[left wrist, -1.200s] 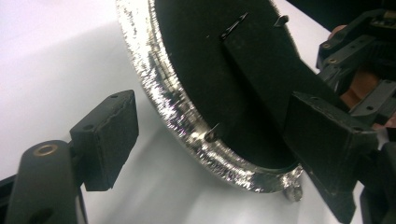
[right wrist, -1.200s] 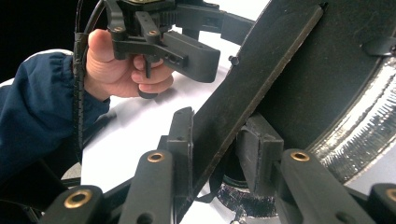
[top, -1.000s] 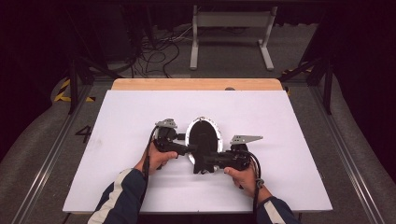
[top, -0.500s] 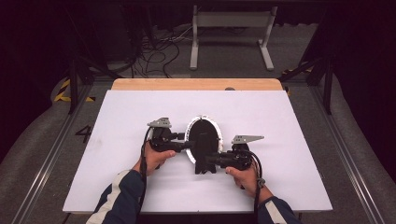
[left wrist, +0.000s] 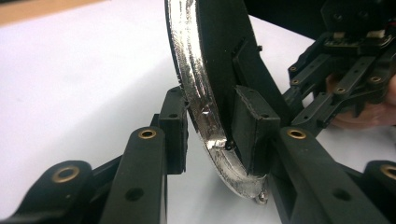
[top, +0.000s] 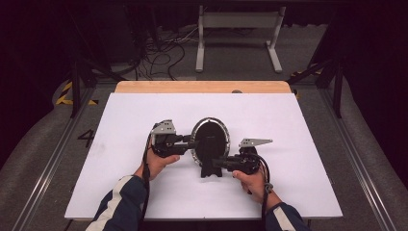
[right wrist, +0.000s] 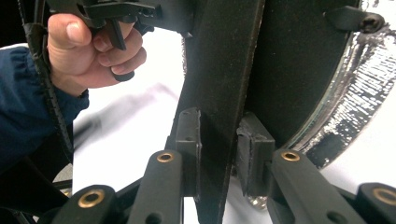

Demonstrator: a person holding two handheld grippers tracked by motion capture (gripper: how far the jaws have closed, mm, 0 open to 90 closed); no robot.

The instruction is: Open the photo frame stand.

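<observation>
Since the earlier frames we have brought the left gripper (top: 188, 143) in against the oval picture frame (top: 210, 140), and its jaws have just been closing, with the frame's silver rim between them. In the left gripper view that rim (left wrist: 196, 93) now sits between the two black pads: the right-hand pad presses on the black back of the frame, the left-hand pad meets the silver edge. The right gripper (top: 215, 164) has closed a little further too. In the right gripper view its pads clamp the black stand (right wrist: 219, 107) that juts from the back of the frame, one pad on each face of it.

Going near to far in the high view, our two sleeves come in at six o'clock, then our hands, and then the frame, which stands upright near the middle of the white table (top: 298, 125). The left gripper grips it from nine o'clock, the right from about five o'clock, low at its foot. Beyond it, at twelve o'clock, runs a wooden strip (top: 202, 87) along the table's far edge.
</observation>
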